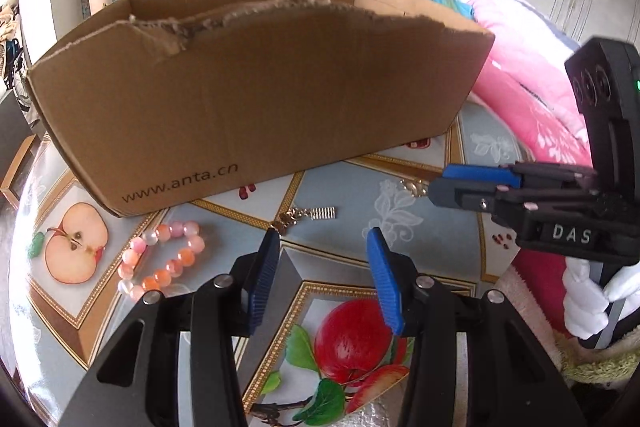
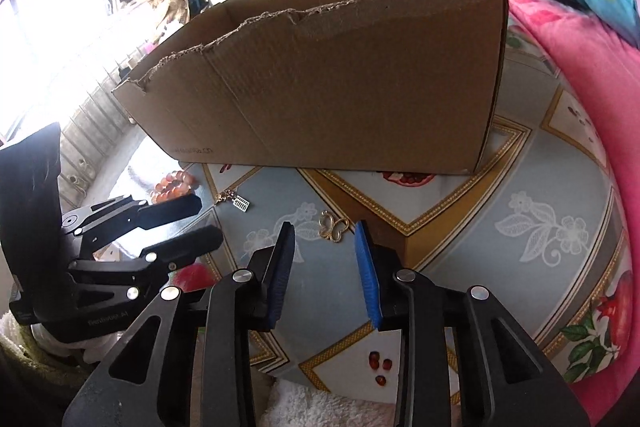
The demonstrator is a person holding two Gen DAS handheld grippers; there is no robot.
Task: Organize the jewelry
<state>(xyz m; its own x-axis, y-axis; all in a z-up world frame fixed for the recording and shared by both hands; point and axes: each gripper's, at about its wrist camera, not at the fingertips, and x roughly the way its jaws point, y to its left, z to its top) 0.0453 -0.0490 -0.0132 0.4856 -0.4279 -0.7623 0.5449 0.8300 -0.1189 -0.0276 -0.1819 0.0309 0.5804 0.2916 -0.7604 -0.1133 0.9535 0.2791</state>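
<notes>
2 grippers over fruit-print tablecloth (image 1: 400, 187), jewelry loose in front of cardboard box (image 1: 256, 99)

Left gripper (image 1: 324, 251) jaws apart, empty, near gold chain (image 1: 290, 219); right gripper (image 2: 326, 239) jaws apart, empty, just short of gold butterfly piece (image 2: 334, 227); pink bead bracelet (image 1: 160, 255) lies left

You have the box (image 1: 256, 99) at the back, the bead bracelet (image 1: 160, 255) before it on the left, and the butterfly charm (image 2: 334, 227) on the right.
</notes>
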